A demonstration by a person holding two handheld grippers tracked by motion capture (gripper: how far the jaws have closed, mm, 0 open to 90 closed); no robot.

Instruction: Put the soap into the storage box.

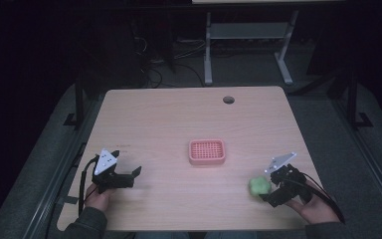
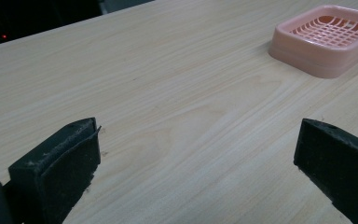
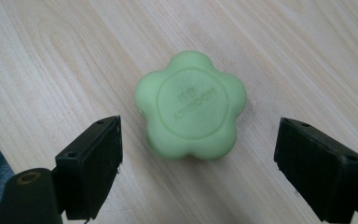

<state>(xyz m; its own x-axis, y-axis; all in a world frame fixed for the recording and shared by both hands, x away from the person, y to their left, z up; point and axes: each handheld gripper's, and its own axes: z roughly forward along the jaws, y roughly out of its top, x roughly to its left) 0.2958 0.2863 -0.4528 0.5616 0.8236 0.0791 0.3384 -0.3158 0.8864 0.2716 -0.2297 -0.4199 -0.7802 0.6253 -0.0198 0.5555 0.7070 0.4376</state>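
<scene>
The right gripper [image 3: 198, 163] is wide open around the green soap [image 3: 191, 106], ready to grab it, right of the pink tray [image 1: 207, 152], while the left gripper [image 1: 124, 177] waits open, far left of the tray.

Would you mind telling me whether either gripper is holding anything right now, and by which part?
Nothing is held. The right gripper is open with its jaws either side of the green flower-shaped soap, not touching it. The left gripper is open over bare table.
</scene>
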